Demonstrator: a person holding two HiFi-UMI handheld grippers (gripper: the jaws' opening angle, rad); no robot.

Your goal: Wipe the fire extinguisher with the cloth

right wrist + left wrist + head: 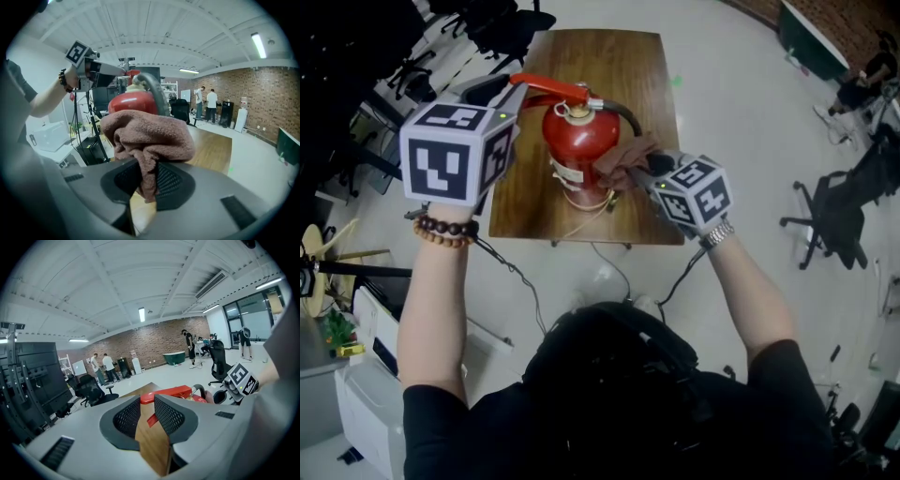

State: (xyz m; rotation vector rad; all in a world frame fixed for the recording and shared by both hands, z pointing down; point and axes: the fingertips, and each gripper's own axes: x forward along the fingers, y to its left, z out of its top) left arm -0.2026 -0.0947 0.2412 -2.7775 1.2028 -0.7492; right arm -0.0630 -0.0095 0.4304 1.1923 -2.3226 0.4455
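Head view: fire extinguisher (579, 141) stands upright on the wooden counter (628, 66), toward the counter's 6 o'clock edge. Its red lever (548, 87) sticks out from the neck toward 9 o'clock, and the black hose (623, 114) curves off toward 3 o'clock.

My left tool (508, 97) sits at 10 o'clock of the cylinder, at the lever's free end. In the left gripper view the lever tip fills the narrow gap between the jaws, so I read it as clenched on the lever, with bare counter wood showing below the tip.

My right tool (643, 174) is at 4 o'clock of the cylinder, clenched on the brown cloth (623, 157). The right gripper view shows a fold pinched between the pads and the rest bunched up over the jaws. The bunch lies against the cylinder's 3 o'clock side, just under the shoulder, and looks to be touching it.

A yellowish tag or cord hangs low on the cylinder; too small to tell which. Office chair (825, 211) stands on the floor at 3 o'clock, well apart from the counter. People stand by the brick wall in both gripper views.
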